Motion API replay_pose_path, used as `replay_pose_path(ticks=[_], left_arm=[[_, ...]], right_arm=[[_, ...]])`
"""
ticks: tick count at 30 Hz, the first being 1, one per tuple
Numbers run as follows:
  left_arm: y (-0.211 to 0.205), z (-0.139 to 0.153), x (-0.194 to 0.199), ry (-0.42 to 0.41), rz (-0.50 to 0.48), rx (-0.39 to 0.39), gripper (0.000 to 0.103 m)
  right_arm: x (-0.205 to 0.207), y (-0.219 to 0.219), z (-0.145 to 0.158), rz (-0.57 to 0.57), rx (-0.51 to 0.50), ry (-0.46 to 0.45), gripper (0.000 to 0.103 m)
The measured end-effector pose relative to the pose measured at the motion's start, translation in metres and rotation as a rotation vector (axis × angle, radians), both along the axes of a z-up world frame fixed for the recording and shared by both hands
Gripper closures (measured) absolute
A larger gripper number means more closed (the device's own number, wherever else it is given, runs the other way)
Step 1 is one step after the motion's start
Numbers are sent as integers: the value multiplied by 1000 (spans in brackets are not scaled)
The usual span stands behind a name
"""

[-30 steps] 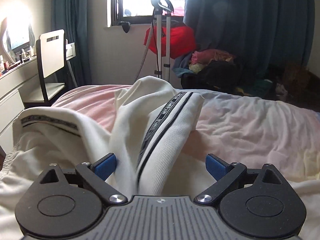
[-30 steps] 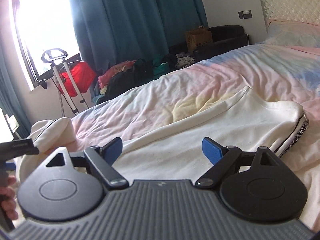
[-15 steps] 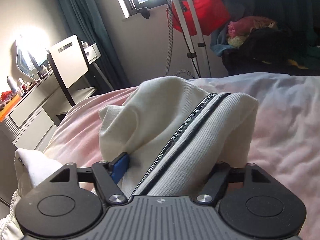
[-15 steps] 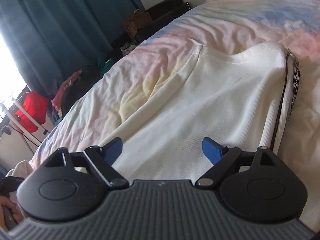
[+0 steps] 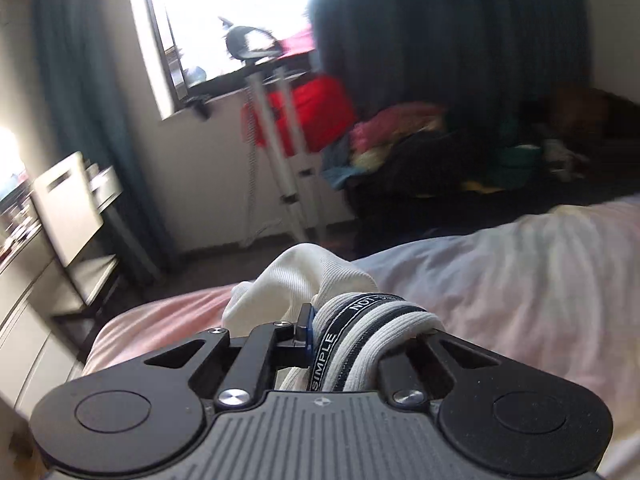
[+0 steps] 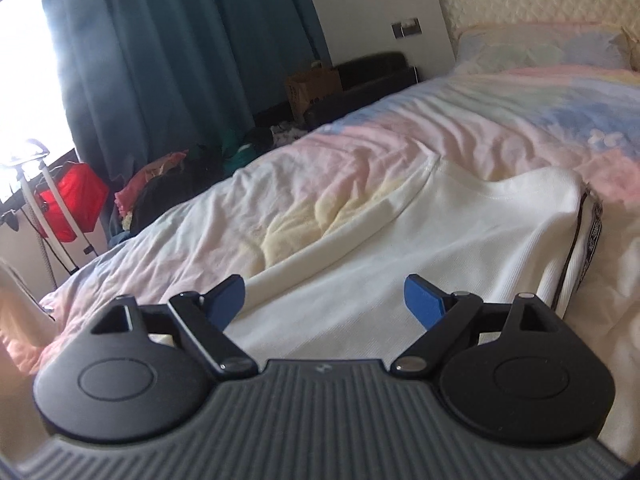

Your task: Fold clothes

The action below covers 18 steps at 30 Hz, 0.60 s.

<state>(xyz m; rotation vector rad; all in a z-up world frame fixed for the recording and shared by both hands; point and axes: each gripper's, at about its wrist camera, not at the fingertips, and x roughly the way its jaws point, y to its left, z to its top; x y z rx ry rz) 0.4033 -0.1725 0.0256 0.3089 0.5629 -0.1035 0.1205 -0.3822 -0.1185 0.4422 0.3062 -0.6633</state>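
A cream ribbed garment with black lettered tape along its side seam lies on the bed. In the left wrist view my left gripper (image 5: pixel 360 332) is shut on a bunched end of the garment (image 5: pixel 316 280), with the striped tape (image 5: pixel 352 320) pinched between the blue pads and lifted above the bed. In the right wrist view the garment (image 6: pixel 420 248) lies spread flat, its taped edge (image 6: pixel 592 232) at the right. My right gripper (image 6: pixel 324 300) is open and empty, low over the flat part.
The bed (image 6: pixel 400 140) has a pastel sheet and a pillow (image 6: pixel 540 44) at the headboard. Beyond the foot stand a garment steamer (image 5: pixel 276 152), a red bag (image 5: pixel 316 112), a clothes pile (image 5: pixel 400 140) and a white chair (image 5: pixel 68 200).
My left gripper has closed on the garment's taped end and lifted it. My right gripper has swung its view across the spread garment, staying open.
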Motion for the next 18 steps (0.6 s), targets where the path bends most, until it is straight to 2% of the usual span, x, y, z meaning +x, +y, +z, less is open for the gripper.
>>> replay_pose_path(ticks=[2, 5, 7, 9, 11, 14, 16, 18], left_arm=[[-18, 15, -27, -39, -163, -1, 94], [-36, 37, -62, -40, -394, -124, 94], [-51, 45, -86, -23, -632, -181, 94], [-71, 48, -100, 5, -805, -173, 93], [-96, 44, -99, 30, -867, -135, 93], [-133, 30, -85, 60, -926, -77, 93], [-160, 12, -69, 97, -957, -50, 93], [-184, -12, -57, 78, -941, 5, 93]], right_arm=[[-3, 5, 1, 1, -27, 25, 15], [-7, 10, 5, 2, -34, 50, 15], [-13, 11, 12, -4, -31, 32, 15], [-18, 13, 16, -17, -20, 4, 15], [-21, 16, 18, -26, -9, -15, 15], [-13, 19, 12, -9, 0, 8, 15], [-6, 19, 7, 5, 16, 21, 15], [2, 19, 1, 17, 34, 32, 15]])
